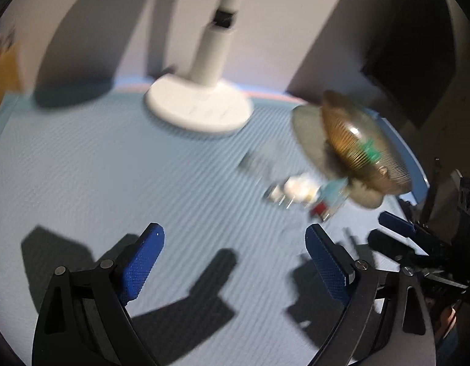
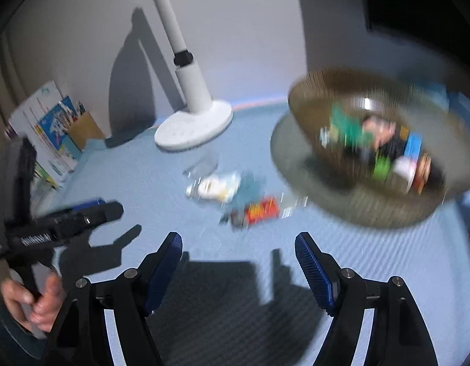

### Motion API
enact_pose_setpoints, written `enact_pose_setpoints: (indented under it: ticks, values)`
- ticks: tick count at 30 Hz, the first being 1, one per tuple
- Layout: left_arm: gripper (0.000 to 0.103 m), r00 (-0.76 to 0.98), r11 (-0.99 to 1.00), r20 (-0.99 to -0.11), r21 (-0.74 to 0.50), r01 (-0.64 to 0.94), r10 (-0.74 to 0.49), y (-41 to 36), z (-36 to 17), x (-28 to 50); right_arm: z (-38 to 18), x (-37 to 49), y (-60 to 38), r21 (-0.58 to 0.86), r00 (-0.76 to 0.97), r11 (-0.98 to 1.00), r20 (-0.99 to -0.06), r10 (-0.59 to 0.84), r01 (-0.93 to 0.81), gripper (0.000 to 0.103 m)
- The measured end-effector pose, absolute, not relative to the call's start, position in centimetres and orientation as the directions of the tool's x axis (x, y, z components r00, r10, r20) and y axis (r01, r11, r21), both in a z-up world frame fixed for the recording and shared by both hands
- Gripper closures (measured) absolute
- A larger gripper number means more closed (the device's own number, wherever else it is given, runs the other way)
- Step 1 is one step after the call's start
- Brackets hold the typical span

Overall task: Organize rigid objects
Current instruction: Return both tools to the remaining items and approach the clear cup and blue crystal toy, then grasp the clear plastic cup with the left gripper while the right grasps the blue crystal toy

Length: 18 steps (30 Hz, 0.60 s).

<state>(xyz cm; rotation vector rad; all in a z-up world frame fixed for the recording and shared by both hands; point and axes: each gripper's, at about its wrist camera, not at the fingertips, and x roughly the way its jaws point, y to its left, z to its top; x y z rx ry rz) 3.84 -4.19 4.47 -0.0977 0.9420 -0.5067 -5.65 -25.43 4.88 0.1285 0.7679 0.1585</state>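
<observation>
Both grippers are hovering over the blue bench, fingers spread apart and holding nothing. Left gripper is sitting left of the loose pile of small parts; right gripper is pointing nearly straight at it, so the right looks nearer. The pile is lying just ahead, stretching toward the ribbed bowl already holding pieces, ahead-right. A white lamp base is standing behind. Blurry; individual parts can't be told.
</observation>
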Motion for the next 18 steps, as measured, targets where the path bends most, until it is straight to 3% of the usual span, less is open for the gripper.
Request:
enact_pose_setpoints:
  ticks: [6,8,14,15,18]
  values:
    - [0.01,0.435,0.844,-0.754,-0.292,0.45,-0.492,-8.0,4.7,8.6,4.9,-2.0,-24.0,0.123,0.699,0.985,-0.695,0.171,-0.119,0.03]
    - [0.01,0.402,0.835,-0.765,-0.31,0.455,-0.503,-8.8,3.7,9.9,4.2,-1.2,-24.1,0.127,0.689,0.985,-0.704,0.173,-0.117,0.039]
    - [0.01,0.362,0.816,-0.775,-0.32,0.482,-0.518,-10.7,2.0,10.8,2.5,0.6,-24.5,0.148,0.665,0.982,-0.722,0.191,-0.121,0.051]
    - [0.013,0.354,0.811,-0.773,-0.332,0.482,-0.526,-11.0,1.6,11.1,2.4,0.9,-24.4,0.149,0.664,0.981,-0.722,0.193,-0.124,0.052]
    - [0.042,0.342,0.799,-0.769,-0.342,0.494,-0.54,-11.6,1.2,11.3,2.1,1.1,-23.8,0.131,0.663,0.981,-0.723,0.195,-0.145,0.067]
